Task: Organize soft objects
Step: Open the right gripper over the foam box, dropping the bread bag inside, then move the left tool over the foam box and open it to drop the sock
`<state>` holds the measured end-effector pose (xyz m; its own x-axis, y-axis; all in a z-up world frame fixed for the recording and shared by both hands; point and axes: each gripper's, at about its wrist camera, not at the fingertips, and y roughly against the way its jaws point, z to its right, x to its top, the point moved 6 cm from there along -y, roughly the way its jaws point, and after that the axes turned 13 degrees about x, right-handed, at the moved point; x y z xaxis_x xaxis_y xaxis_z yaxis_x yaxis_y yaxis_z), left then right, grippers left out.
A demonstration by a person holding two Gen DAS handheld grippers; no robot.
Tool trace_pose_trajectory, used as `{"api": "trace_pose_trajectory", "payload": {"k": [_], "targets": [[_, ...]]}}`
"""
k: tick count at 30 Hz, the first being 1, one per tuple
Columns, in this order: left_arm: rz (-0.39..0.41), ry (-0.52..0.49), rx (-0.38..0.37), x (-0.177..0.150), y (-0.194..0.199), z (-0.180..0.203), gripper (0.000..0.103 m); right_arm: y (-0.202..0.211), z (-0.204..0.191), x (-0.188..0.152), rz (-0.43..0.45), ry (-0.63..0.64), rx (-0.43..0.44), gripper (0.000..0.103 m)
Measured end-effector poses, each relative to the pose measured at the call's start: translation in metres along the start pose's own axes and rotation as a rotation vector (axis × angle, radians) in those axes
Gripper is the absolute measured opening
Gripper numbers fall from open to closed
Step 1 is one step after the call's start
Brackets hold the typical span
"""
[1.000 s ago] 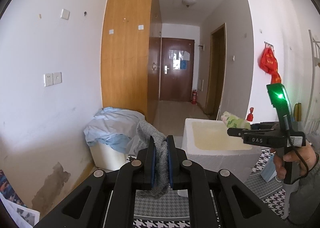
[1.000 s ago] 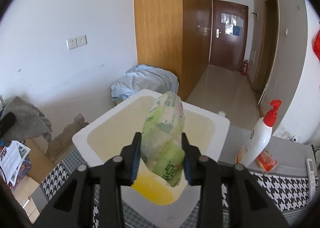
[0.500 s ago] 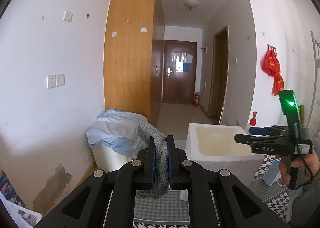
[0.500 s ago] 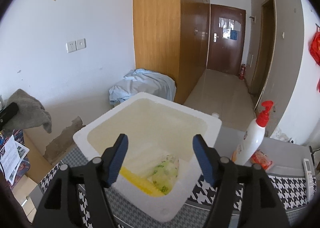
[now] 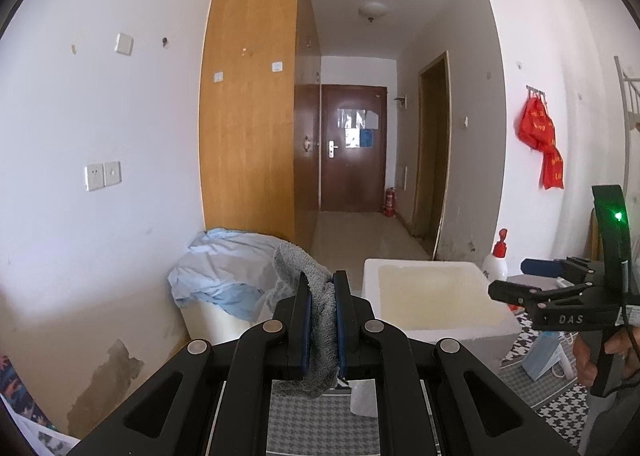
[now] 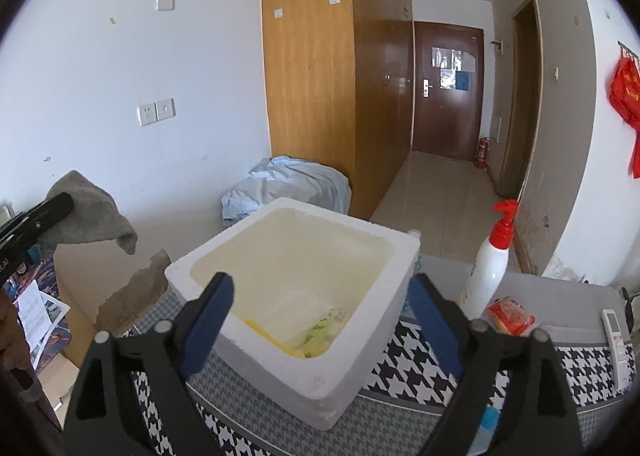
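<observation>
My left gripper (image 5: 321, 288) is shut on a grey knitted cloth (image 5: 316, 320) and holds it in the air, left of the white foam box (image 5: 404, 268). The cloth also shows at the far left of the right wrist view (image 6: 90, 212). My right gripper (image 6: 320, 292) is open and empty, held above the near side of the foam box (image 6: 340, 372). A green tissue pack (image 6: 324, 330) lies inside the box on a yellow strip. The right gripper also shows in the left wrist view (image 5: 532, 280), right of the box.
The box stands on a houndstooth-covered table (image 6: 400, 368). A white pump bottle (image 6: 486, 272), an orange packet (image 6: 510, 316) and a remote (image 6: 614, 332) are to its right. A blue sheet pile (image 6: 288, 184) lies behind. A blue mask (image 5: 542, 356) lies on the table.
My right gripper opened and let the green tissue pack drop into the foam box, then drew back a little. My left gripper kept hold of the grey cloth.
</observation>
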<state>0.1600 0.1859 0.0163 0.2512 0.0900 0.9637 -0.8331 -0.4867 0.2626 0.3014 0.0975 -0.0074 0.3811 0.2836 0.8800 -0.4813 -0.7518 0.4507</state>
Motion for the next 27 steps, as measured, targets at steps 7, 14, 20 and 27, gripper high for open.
{"api": "trace_pose_trajectory", "payload": {"k": [7, 14, 20, 27], "targets": [[0.012, -0.008, -0.018, 0.005, 0.001, 0.009, 0.01, 0.014, 0.002, -0.003, 0.024, -0.003, -0.008, 0.096], [0.028, -0.014, -0.05, 0.011, 0.003, 0.02, 0.01, 0.029, 0.005, -0.01, 0.037, -0.005, -0.026, 0.097], [0.037, -0.025, -0.075, 0.017, 0.0, 0.032, 0.01, 0.039, 0.007, -0.014, 0.045, -0.004, -0.037, 0.097], [0.038, -0.028, -0.114, 0.022, -0.003, 0.047, 0.01, 0.046, 0.012, -0.018, 0.053, -0.018, -0.054, 0.097]]}}
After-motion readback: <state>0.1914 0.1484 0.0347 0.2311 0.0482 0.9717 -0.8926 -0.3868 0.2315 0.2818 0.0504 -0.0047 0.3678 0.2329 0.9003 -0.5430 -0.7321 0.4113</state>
